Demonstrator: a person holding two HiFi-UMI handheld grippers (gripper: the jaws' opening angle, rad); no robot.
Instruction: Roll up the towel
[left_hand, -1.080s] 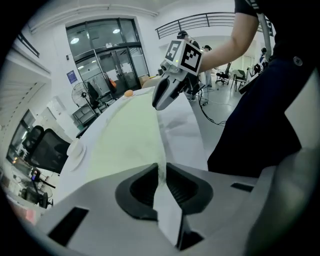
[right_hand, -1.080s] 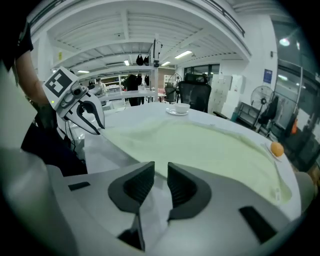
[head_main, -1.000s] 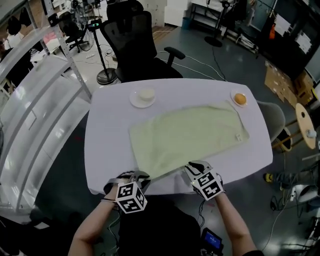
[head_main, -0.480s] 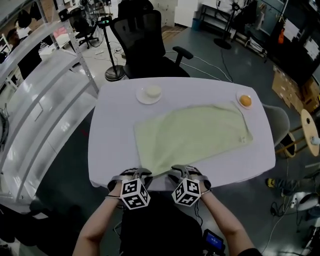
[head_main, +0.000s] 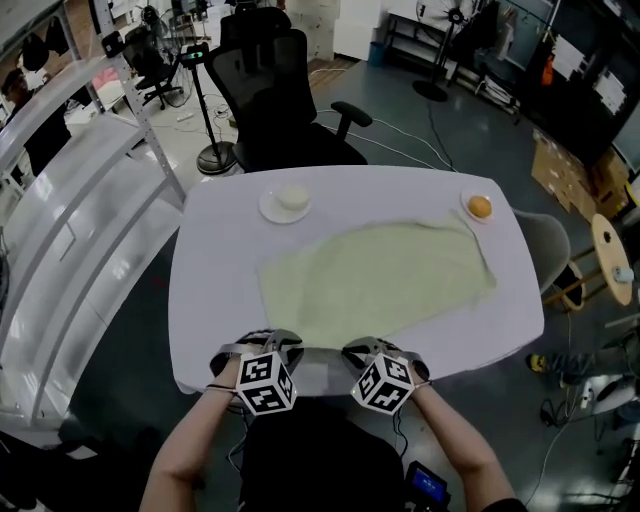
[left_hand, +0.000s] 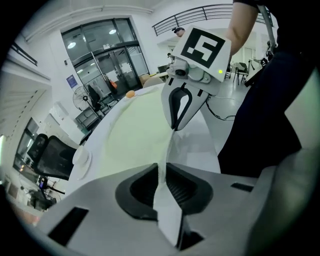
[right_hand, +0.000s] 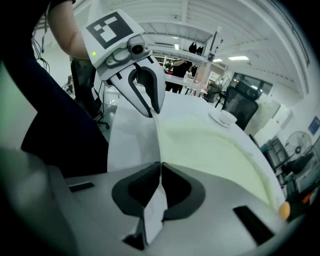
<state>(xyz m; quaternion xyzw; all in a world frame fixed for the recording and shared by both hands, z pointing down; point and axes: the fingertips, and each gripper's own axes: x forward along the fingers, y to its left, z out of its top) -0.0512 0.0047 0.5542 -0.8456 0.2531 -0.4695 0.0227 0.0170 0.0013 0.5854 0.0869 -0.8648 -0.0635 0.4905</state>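
Two tools work the near edge of the surface (head_main: 215, 300).

Head view: the left tool (head_main: 268, 342) and the right tool (head_main: 366, 349) sit side by side at the near hem of the pale green towel (head_main: 380, 280). The towel lies spread flat across the middle of the surface, unrolled, with its long axis running slantwise to the far right. A white saucer (head_main: 285, 200) carrying a pale round item stands beyond the far left part of the towel, apart from it. A small dish with an orange (head_main: 479, 207) sits just beside the far right corner. A black office chair (head_main: 275, 100) stands past the far side of the surface.

Left gripper view: the jaws are pressed together on a fold of the towel's hem, and cloth runs down between the pads. The right tool shows straight ahead, its tips on the same hem.

Right gripper view: the jaws have just closed, and a thin strip of towel edge is pinched between them. The left tool faces it, also clamped on the hem. Saucer and orange lie on the far side of the cloth, and nothing rests on the towel itself.
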